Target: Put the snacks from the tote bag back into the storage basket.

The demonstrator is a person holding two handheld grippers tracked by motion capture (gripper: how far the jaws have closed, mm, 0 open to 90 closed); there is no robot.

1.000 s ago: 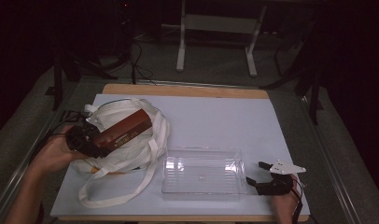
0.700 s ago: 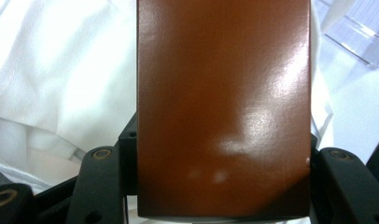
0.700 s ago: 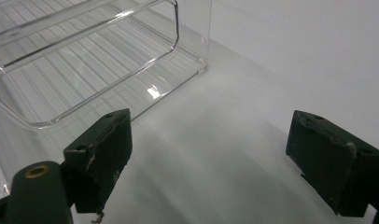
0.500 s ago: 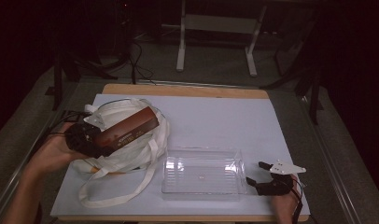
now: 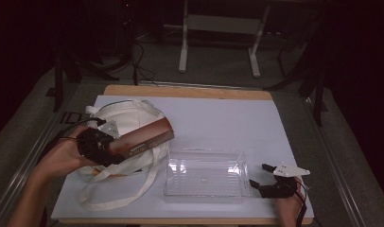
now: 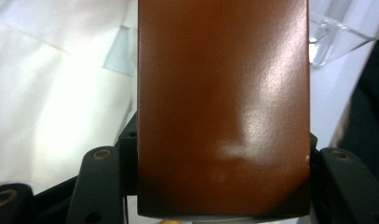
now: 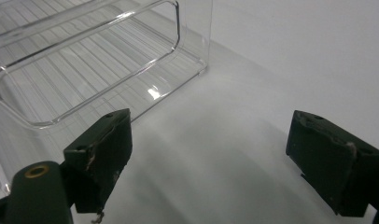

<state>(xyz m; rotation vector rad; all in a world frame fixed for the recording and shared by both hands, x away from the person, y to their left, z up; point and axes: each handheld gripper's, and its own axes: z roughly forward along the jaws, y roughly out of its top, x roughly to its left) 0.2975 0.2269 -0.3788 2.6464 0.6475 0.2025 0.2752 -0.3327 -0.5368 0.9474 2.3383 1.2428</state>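
Brown box (image 5: 142, 138) clamped in left tool (image 5: 112, 150), raised over white cloth bag (image 5: 126, 116). Right tool (image 5: 262, 176) spread wide, empty, just beside clear plastic tray (image 5: 205, 193).

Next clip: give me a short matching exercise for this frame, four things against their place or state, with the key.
Things
1. brown box
2. cloth bag
3. clear tray
4. right hand-held gripper

Place or state
A. empty, near the table's front edge
B. jaws open, beside the tray
C. clamped in the left hand-held gripper
D. white, lying at the table's left with its straps loose

Pairs: 1-C, 2-D, 3-A, 4-B
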